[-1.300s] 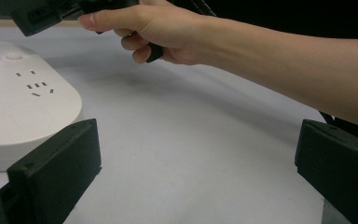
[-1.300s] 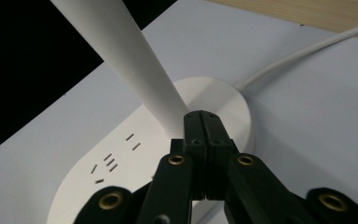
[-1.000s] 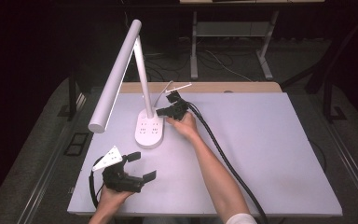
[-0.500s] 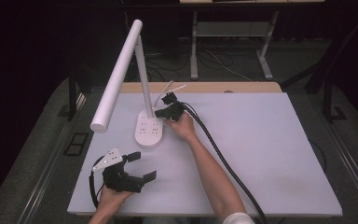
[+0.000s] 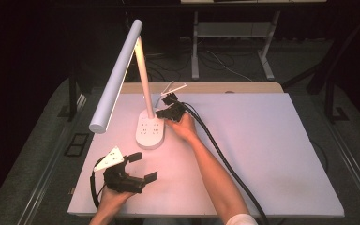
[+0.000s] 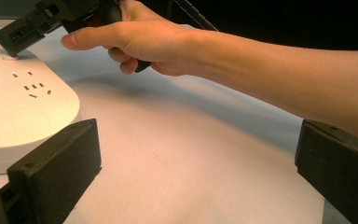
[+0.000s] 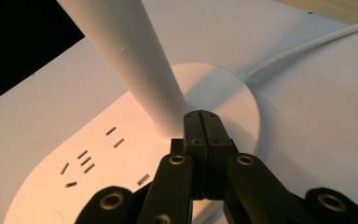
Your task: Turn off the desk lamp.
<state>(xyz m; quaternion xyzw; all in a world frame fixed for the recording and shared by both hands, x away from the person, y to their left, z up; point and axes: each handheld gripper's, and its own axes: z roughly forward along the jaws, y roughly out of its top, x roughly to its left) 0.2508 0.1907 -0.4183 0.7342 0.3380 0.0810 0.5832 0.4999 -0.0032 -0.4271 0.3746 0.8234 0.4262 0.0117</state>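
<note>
White plastic makes up the desk lamp (image 5: 143,101), whose oval base (image 5: 150,133) stands on the worktop (image 5: 272,154) toward its far left corner, a little in from the far edge. The base carries rows of socket slots on its top, seen clearly in the right gripper view (image 7: 86,161). From the rear of the base a slim stem (image 7: 130,60) rises, and a long tubular lamp head (image 5: 117,77) slopes down from its top, out over the left edge of the worktop. A white cord (image 7: 307,49) leaves the back of the base toward the far edge.

The right tongs (image 5: 161,112) are pressed together with nothing between them, pad against pad, and their tip sits right at the foot of the stem on the top of the base (image 7: 203,123); whether it actually presses the surface I cannot tell. The right hand (image 5: 183,125) holds them there, forearm stretching back to the near edge.

The left tongs (image 5: 143,166) stand wide apart and empty near the worktop's near left corner, just short of the base, held by the left hand (image 5: 112,199). Their two black pads (image 6: 60,168) frame the near end of the base and the right forearm.
</note>
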